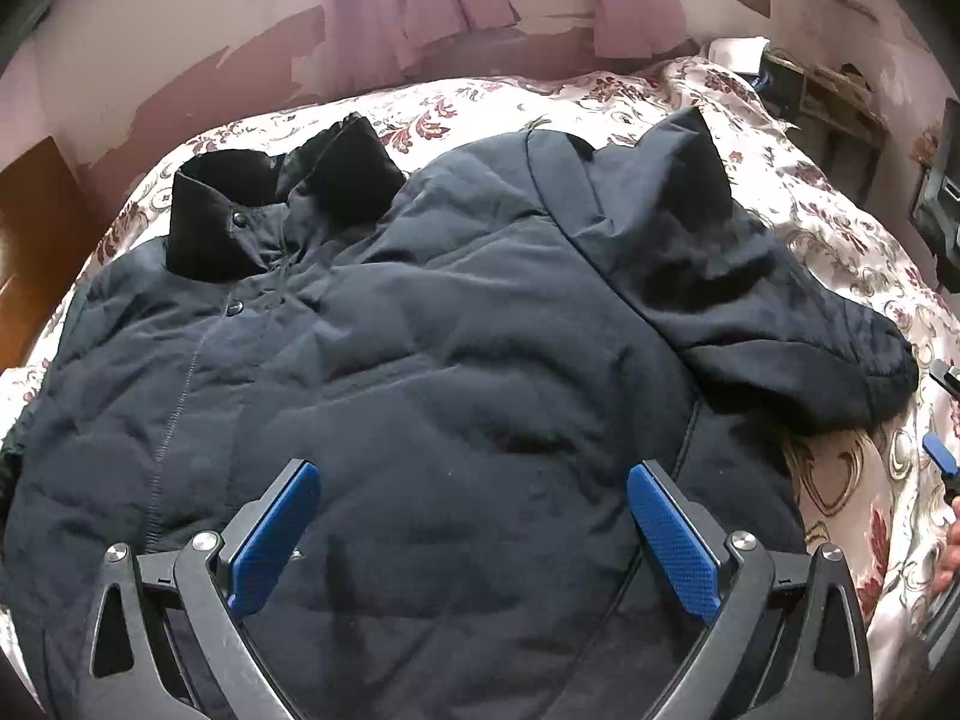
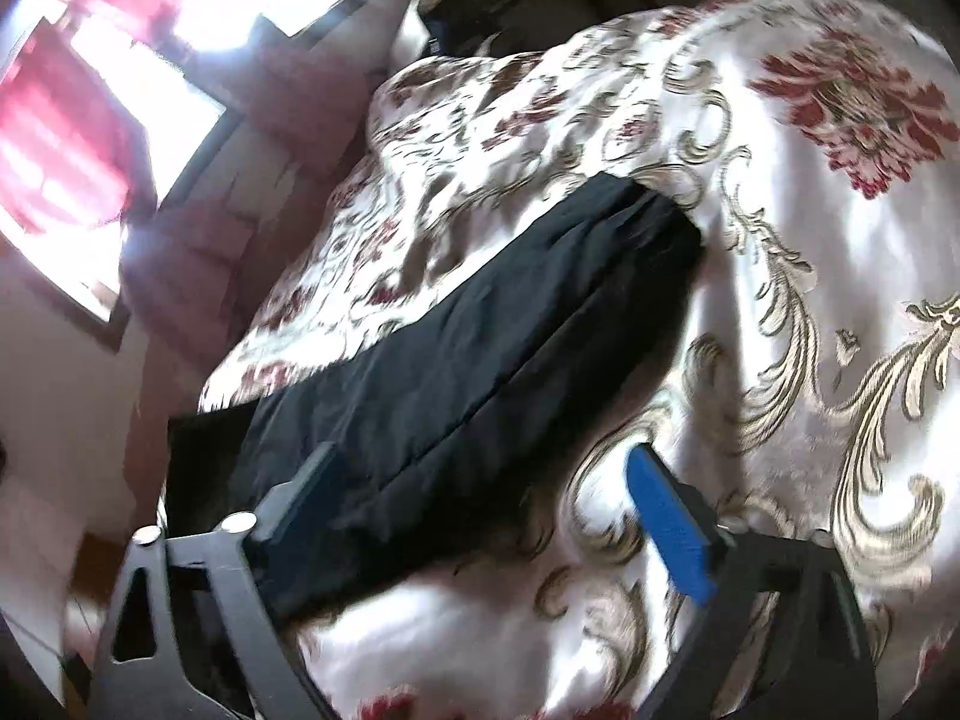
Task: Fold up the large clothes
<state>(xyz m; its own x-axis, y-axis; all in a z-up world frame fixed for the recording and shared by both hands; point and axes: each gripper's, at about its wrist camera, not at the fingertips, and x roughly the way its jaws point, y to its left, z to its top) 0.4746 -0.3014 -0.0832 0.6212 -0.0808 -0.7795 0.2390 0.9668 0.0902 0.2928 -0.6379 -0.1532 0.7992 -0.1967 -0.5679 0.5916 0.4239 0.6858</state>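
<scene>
Dark jacket (image 1: 420,330) spread over the floral bed (image 1: 840,252); left gripper (image 1: 474,516) and right gripper (image 2: 480,492) hover, jaws wide, empty

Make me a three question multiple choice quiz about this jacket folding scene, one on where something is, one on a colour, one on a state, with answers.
1. Where does the jacket lie?
A. on a floral bedspread
B. on a wooden floor
C. on a hanger

2. What colour are the pads of the left gripper?
A. red
B. blue
C. yellow

3. How does the right gripper stand?
A. shut on a sleeve
B. shut on nothing
C. open

Answers: 1 A, patterned bedding shows all around the dark jacket. 2 B, both inner faces are blue in the left wrist view. 3 C, its fingers stand wide apart over the sleeve and bedding, gripping nothing.
</scene>
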